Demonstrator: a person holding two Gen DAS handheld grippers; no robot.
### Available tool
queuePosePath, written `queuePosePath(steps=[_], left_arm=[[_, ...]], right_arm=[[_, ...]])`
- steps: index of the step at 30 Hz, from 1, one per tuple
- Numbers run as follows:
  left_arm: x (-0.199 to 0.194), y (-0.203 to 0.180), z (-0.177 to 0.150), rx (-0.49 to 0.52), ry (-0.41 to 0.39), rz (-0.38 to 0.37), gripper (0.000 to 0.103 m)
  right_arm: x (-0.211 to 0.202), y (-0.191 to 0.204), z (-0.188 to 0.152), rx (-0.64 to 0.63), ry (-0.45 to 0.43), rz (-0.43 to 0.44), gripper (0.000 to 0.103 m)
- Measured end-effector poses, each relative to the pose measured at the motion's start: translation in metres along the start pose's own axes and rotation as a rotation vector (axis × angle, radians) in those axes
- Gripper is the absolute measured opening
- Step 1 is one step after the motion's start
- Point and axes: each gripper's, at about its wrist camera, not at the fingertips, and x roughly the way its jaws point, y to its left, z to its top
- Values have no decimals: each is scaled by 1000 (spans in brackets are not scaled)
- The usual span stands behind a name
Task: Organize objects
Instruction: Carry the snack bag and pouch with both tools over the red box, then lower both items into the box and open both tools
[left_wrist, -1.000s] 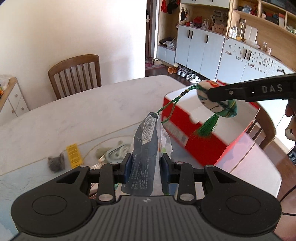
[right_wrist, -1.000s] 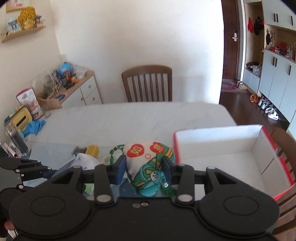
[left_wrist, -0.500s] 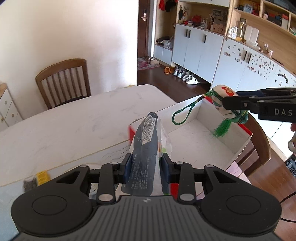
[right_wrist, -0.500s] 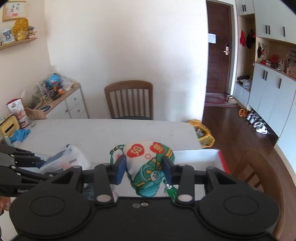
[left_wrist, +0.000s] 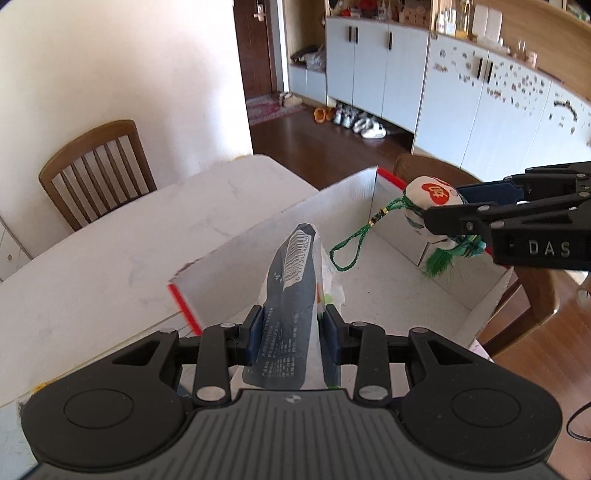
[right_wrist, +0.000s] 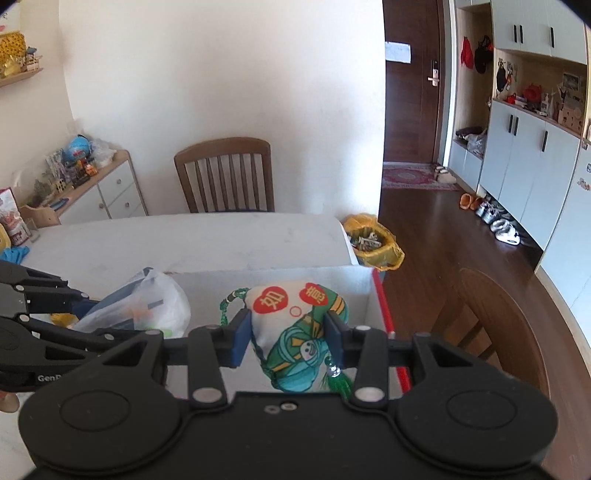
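Cardboard box (left_wrist: 373, 295) below, my left gripper (left_wrist: 291, 328) clamps a plastic packet (left_wrist: 291, 280); my right gripper (right_wrist: 288, 332) grips what looks like an embroidered sachet (right_wrist: 299, 325).

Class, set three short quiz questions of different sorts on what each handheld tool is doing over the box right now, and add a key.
1. True or false: the left tool is shut on a dark printed plastic packet.
2. What does the right tool grip? A) a white and green embroidered sachet with a tassel B) a yellow sponge C) nothing
3. Fill in: both items hang over the open white cardboard box with red outer sides, which rests on the ____ table.

Key: 1 true; 2 A; 3 white
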Motion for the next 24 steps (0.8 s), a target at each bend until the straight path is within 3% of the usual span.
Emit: queuePosePath(steps=[6, 13, 24], left_arm=[[41, -8, 7, -7, 83, 11, 34], [81, -15, 4, 17, 181, 39, 34], [114, -18, 3, 36, 265, 38, 35]], right_arm=[[31, -9, -15, -41, 108, 24, 42], [53, -8, -25, -88, 173, 35, 42], [84, -10, -38, -159, 317, 67, 42]])
